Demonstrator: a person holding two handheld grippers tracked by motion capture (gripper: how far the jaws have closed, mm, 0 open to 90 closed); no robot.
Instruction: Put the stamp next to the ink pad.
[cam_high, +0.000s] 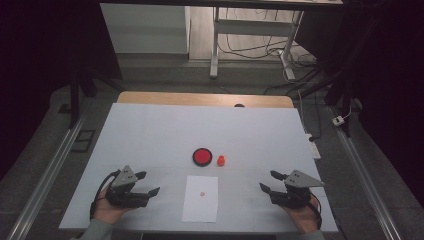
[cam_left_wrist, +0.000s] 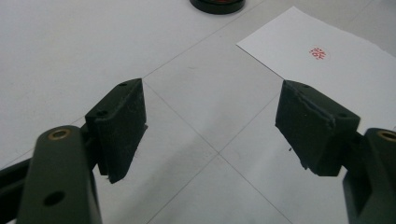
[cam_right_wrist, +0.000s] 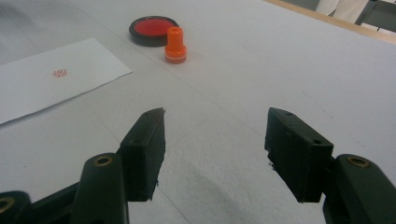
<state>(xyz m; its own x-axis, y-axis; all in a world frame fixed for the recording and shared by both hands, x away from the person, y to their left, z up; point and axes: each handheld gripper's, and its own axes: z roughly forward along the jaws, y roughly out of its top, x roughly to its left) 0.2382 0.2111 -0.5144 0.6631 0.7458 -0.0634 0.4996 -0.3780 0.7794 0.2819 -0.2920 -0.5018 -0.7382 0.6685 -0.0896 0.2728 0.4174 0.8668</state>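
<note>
A white sheet of paper lies near the table's front edge, with a small red stamp mark printed on it. Behind it sit a round red ink pad in a black case and a small orange stamp standing upright to its right. My left gripper rests low at the left of the paper, open, with nothing between its pads. At the right of the paper my right gripper is open and empty too, pointing toward the orange stamp and ink pad.
A pale mat covers the table, with a wooden edge at the far side. Metal rails run along both sides. Desk legs and cables stand on the floor beyond.
</note>
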